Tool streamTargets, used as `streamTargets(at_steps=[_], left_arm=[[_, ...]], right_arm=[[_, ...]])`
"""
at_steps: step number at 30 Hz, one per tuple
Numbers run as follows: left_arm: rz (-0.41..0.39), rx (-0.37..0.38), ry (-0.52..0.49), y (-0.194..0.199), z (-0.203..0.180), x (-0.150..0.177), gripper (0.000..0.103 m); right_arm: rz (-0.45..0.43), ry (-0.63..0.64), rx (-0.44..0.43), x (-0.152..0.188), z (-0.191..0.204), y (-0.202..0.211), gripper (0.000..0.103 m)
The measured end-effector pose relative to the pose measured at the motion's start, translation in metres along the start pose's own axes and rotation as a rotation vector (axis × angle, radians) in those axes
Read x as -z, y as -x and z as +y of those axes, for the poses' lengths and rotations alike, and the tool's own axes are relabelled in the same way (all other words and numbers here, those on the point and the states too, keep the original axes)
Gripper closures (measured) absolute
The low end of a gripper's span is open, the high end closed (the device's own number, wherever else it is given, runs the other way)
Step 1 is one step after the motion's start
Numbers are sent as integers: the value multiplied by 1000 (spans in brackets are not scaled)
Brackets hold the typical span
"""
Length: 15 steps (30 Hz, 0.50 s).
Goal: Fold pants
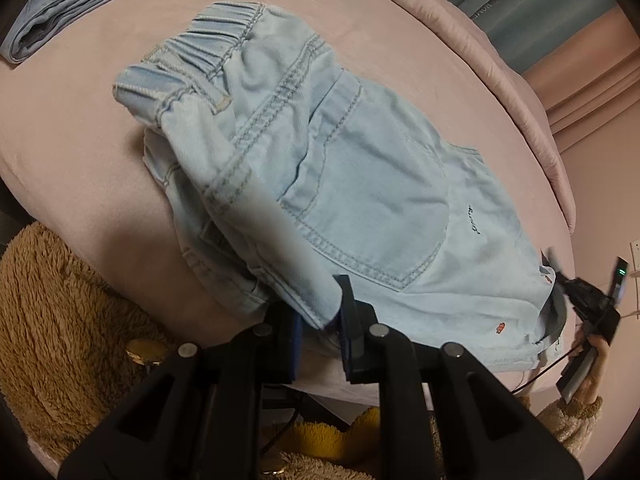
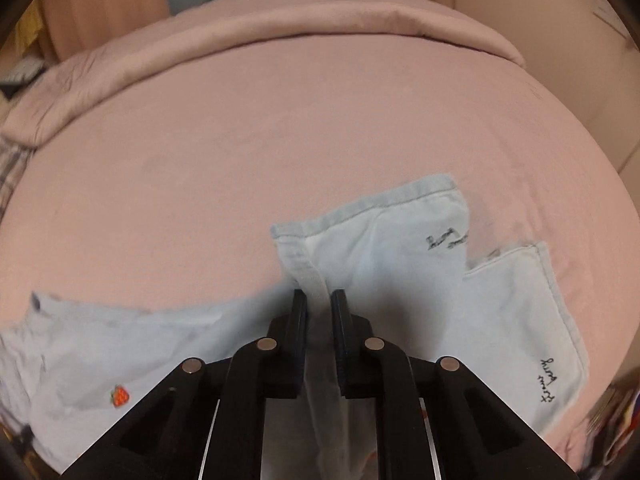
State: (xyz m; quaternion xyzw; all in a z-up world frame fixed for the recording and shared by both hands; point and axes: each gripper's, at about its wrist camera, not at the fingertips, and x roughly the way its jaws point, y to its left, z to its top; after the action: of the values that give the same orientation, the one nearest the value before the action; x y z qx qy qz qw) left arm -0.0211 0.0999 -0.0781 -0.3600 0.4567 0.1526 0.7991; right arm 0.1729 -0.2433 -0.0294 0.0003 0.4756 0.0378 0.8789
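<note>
Lying on the pink bed (image 1: 100, 152), the light blue denim pants (image 1: 360, 184) are folded, waistband farthest from both grippers. The left gripper (image 1: 320, 320) has its fingers clamped on the pants' near fold; the right gripper (image 2: 319, 304) pinches a hem strip at their leg end.

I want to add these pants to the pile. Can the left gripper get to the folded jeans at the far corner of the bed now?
Probably not yet. The left gripper is shut on the pants, which lie between it and the folded jeans. Nothing else blocks the bed.
</note>
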Motion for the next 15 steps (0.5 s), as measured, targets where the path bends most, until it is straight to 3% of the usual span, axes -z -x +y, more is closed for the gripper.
streamTargets(at_steps=[5,7,9,11,15], left_arm=[[9,14,2,3,2,-1,88],[5,10,-6,4,1,0,88],[4,2,-18,5,-1,2,87],[6,-2,-27,6,-2,2,87],[18,1,-24,5,-1,1,87]], right_arm=[[-249,-216,-42,14,-58,76,91],[-290,-289,-48,29,-81,92,91],[-300,-377,-59,55,-108,97,92],[-293,-437,-14,82,-123,94,99],[-167,-540,-13,124,-147,62,99]])
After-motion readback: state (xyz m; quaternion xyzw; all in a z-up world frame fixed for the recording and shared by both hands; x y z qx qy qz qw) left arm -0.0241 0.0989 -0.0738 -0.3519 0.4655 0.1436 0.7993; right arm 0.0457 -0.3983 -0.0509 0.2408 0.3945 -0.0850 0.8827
